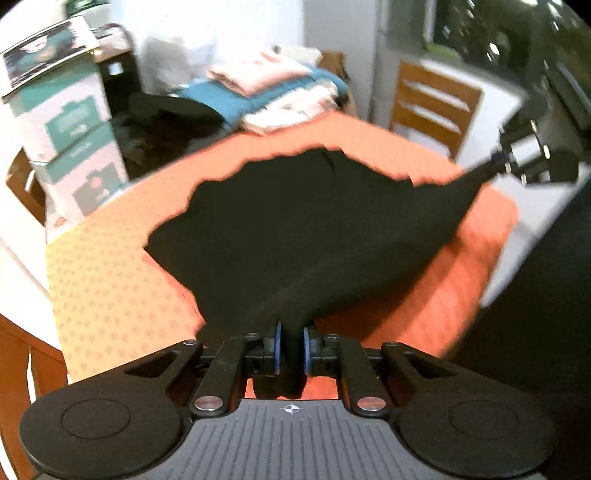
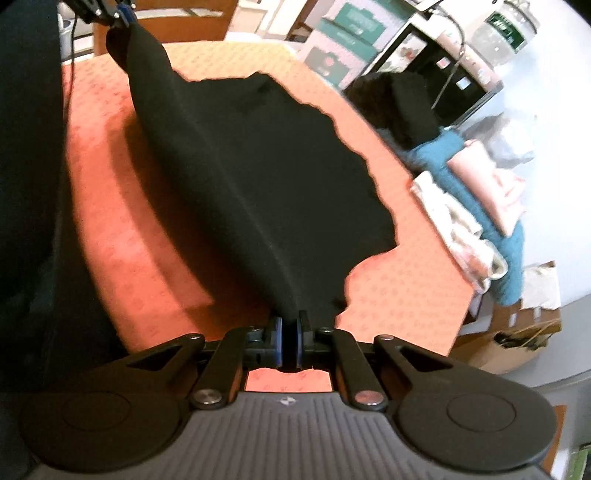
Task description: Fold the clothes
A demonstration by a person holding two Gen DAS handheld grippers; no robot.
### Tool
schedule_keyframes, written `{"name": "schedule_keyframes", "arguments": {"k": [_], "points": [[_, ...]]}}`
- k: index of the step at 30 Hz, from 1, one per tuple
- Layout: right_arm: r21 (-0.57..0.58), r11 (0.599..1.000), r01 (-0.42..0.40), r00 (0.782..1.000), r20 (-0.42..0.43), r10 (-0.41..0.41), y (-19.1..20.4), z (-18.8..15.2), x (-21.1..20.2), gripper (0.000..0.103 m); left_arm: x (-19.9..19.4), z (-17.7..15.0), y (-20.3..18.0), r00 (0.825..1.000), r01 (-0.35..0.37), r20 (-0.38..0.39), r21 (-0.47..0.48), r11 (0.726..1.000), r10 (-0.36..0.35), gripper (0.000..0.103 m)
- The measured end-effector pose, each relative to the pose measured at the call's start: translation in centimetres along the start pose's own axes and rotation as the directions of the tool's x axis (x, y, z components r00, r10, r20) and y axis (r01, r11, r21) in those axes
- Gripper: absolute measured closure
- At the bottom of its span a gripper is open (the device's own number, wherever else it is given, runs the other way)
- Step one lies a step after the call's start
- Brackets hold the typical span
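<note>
A black garment (image 1: 295, 221) lies spread on the table's orange patterned cloth (image 1: 110, 295), its near edge lifted off the surface. My left gripper (image 1: 290, 350) is shut on one near corner of it, the fabric bunched between the blue pads. My right gripper (image 2: 289, 343) is shut on the other near corner of the black garment (image 2: 258, 166). In the left wrist view the right gripper (image 1: 495, 158) shows at the far right, pinching its corner. In the right wrist view the left gripper (image 2: 123, 18) appears at top left. The cloth stretches taut between both grips.
A pile of folded clothes, teal, pink and white (image 1: 273, 88), lies at the table's far end, beside a dark crumpled garment (image 1: 166, 122). Stacked teal and white boxes (image 1: 74, 122) stand to the left. A wooden chair (image 1: 432, 99) is behind. A cardboard box (image 2: 517, 332) sits on the floor.
</note>
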State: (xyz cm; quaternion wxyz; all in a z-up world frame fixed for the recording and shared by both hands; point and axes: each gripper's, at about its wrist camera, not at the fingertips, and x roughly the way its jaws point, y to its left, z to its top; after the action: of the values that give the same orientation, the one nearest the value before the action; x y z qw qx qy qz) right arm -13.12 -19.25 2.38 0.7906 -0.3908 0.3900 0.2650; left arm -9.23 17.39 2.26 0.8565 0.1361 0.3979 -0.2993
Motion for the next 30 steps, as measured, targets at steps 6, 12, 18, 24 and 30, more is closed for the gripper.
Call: {"name": "schedule_keyframes", "arguments": {"k": [6, 12, 18, 24, 30], "points": [[-0.086, 0.994, 0.069, 0.998, 0.018, -0.067, -5.4, 3.4, 2.4, 0.095, 1.4, 5.1, 4.5, 1.0, 0.009, 0.023, -0.072, 0.997, -0.007, 0.089], [-0.156, 0.986, 0.055, 0.998, 0.014, -0.054, -10.8, 7.0, 8.1, 0.095, 5.7, 9.5, 9.1, 1.0, -0.022, -0.008, -0.16, 0.987, 0.021, 0.09], [-0.166, 0.985, -0.039, 0.999, -0.034, 0.033, -14.7, 9.6, 15.4, 0.095, 11.6, 11.7, 12.9, 0.995, -0.057, -0.089, -0.207, 0.977, 0.04, 0.089], [-0.161, 0.979, -0.126, 0.99, -0.082, 0.113, -16.8, 11.3, 22.0, 0.095, 16.8, 12.1, 16.4, 0.984, -0.071, -0.176, -0.251, 0.965, 0.027, 0.089], [-0.156, 0.971, -0.182, 0.98, -0.107, 0.166, -18.1, 12.2, 25.5, 0.095, 19.4, 12.1, 18.7, 0.979, -0.064, -0.204, -0.284, 0.957, 0.005, 0.089]]}}
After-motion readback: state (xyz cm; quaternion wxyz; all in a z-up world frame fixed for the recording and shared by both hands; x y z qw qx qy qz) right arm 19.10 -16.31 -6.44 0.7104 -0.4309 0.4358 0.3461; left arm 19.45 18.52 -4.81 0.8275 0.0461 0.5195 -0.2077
